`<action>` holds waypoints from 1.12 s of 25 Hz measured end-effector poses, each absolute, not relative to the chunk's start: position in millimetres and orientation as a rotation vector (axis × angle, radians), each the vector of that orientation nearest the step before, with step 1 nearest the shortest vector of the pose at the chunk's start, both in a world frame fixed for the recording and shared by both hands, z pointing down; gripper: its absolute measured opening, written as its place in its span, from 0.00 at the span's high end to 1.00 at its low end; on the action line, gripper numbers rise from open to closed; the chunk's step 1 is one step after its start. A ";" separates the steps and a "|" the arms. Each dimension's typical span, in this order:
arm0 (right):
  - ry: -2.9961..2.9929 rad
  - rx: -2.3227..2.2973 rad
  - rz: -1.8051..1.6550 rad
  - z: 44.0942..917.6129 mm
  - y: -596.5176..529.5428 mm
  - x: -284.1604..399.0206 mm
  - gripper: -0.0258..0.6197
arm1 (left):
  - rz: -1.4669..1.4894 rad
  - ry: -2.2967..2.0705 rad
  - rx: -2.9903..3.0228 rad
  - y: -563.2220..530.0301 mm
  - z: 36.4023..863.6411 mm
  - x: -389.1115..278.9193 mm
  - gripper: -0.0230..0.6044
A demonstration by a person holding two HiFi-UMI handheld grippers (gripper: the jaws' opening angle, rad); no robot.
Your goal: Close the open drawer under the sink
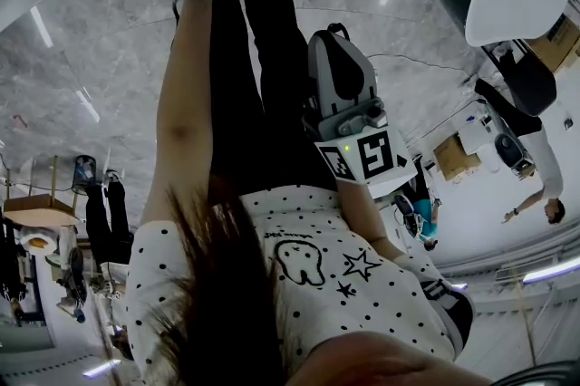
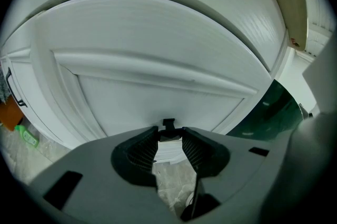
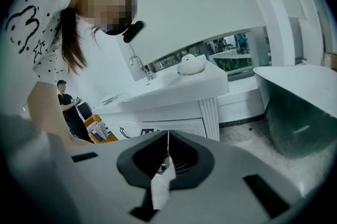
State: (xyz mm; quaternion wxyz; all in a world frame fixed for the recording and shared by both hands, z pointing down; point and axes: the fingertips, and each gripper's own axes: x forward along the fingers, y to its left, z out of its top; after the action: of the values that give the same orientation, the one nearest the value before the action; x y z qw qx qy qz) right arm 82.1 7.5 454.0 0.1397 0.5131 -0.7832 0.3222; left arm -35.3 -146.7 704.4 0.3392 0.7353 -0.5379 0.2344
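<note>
Drawer front (image 2: 158, 97) fills left gripper view | sink (image 3: 174, 89) in right gripper view

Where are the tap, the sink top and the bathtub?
tap (image 3: 142, 68), right gripper view, on its curved neck.
sink top (image 3: 179, 97), right gripper view, on its front edge.
bathtub (image 3: 297, 123), right gripper view, on its dark outer wall.

Cool, even light was recorded. Glare streaks were seen on the marble floor (image 1: 109, 58). Fisheye bending and dark corners were noted in gripper views.
</note>
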 end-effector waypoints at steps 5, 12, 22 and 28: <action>-2.266 1.480 0.936 454.1 9.9 78.5 0.94 | 0.582 -1.396 1.897 -146.7 702.8 -35.5 0.74; -2.274 1.493 0.930 449.9 8.0 79.1 0.94 | 0.477 -1.449 1.908 -145.0 676.4 -42.7 0.74; -2.308 1.484 0.905 436.1 13.2 73.0 0.94 | 0.442 -1.471 1.978 -124.9 637.5 -42.7 0.95; -2.315 1.471 0.879 430.5 15.5 65.3 0.94 | 0.426 -1.502 1.980 -118.7 614.1 -56.5 0.96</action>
State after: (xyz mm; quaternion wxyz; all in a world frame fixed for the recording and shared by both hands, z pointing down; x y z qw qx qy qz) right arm 65.3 15.5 430.5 0.1302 0.5064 -0.7969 0.3026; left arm -56.5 -118.7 614.1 0.3051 0.7478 -0.5673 0.1610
